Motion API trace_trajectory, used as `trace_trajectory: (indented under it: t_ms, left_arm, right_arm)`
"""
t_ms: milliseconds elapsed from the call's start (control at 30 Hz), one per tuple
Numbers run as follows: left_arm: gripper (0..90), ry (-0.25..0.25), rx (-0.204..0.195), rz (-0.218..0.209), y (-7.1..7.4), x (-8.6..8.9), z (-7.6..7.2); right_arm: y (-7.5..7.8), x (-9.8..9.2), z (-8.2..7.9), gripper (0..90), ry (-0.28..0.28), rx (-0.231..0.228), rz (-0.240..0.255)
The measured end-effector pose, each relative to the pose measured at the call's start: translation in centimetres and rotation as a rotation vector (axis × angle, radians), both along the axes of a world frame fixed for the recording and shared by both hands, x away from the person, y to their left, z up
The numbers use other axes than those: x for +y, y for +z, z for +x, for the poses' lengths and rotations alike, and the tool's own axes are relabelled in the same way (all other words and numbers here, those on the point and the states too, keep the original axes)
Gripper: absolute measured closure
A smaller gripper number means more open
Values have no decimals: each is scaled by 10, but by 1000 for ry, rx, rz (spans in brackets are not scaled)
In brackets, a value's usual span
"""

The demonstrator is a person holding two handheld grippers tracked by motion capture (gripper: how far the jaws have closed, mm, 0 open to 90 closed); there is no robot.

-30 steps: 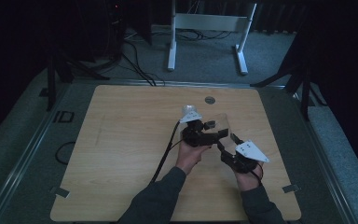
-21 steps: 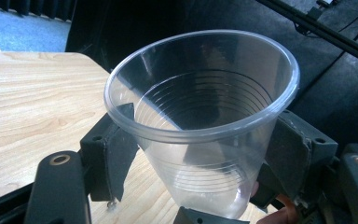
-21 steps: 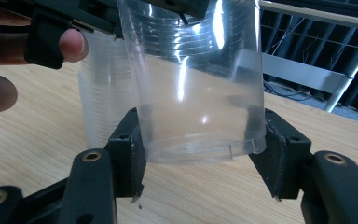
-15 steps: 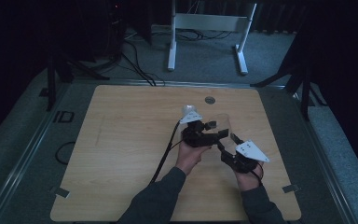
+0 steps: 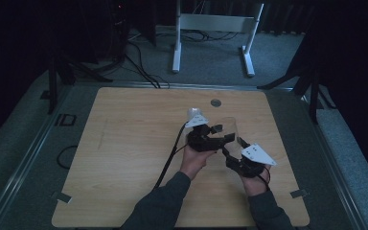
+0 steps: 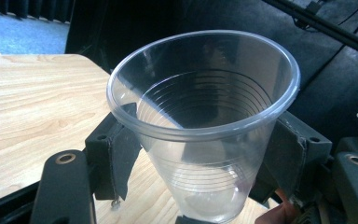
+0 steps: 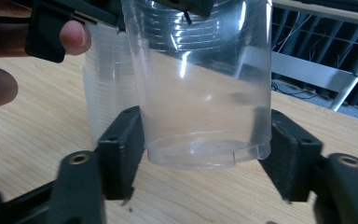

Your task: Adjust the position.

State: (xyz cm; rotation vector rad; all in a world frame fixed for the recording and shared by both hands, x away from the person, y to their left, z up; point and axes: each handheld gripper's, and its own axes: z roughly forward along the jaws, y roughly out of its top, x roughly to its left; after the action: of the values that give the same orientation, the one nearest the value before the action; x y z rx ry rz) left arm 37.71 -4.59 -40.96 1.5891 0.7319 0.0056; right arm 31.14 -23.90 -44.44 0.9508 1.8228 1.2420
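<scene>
Holding a clear plastic cup (image 6: 205,126) above the bench (image 5: 124,158), nearer its right edge.
Left claw (image 6: 200,161) clamps the cup below its rim; right claw (image 7: 205,161) has just been opening, pads flanking the cup's base, barely apart from it.

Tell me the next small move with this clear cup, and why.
Probably draw the right tongs back off the clear plastic cup. The left tongs are shut on its wall below the rim, while the right tongs' jaws have just been opening and now stand slightly off its base end, so the left tongs alone carry it.
</scene>
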Motion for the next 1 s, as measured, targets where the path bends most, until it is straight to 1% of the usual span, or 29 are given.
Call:
trace_trajectory:
  t_ms: [100,167,200,233,333,467,500,533,567,600,633,667,800,833,933,1000]
  left_arm:
    - [309,6,-11,17,0,0,-1]
    - [309,7,-15,25,0,0,-1]
    - [309,15,-25,47,1,-1,-2]
    - [309,19,-28,58,0,-1,-2]
    - [309,27,-42,96,0,-3,-3]
    - [309,35,-69,157,-1,-5,-5]
    - [308,37,-79,179,-1,-7,-6]
    - [309,38,-87,190,-1,-7,-7]
    - [308,38,-87,190,-1,-7,-7]
    - [308,39,-100,213,-1,-9,-8]
    - [308,39,-105,221,-1,-9,-9]
    - [308,37,-109,230,-1,-10,-9]
    - [307,38,-116,237,-1,-11,-10]
    - [306,34,-120,246,-1,-12,-11]
    - [305,33,-119,245,-2,-12,-11]
    - [305,33,-119,245,-2,-12,-11]
  right_arm:
    - [0,0,1,249,7,16,-1]
    - [1,0,1,241,10,14,-6]
    - [1,0,1,235,13,11,-9]
    - [3,-1,2,224,21,14,-14]
    - [4,-1,3,227,25,26,-21]
    - [3,-1,4,251,38,48,-46]
    - [3,-1,4,265,42,51,-48]
    - [2,0,5,266,47,57,-50]
    - [2,0,5,266,47,57,-50]
    - [2,0,5,267,49,63,-54]
    - [0,2,6,273,53,76,-59]
    - [0,2,6,280,56,78,-60]
    - [-2,4,7,295,59,87,-65]
    - [-2,4,7,338,58,86,-68]
    - [-2,3,7,372,50,87,-59]
    - [-2,3,6,372,50,87,-58]
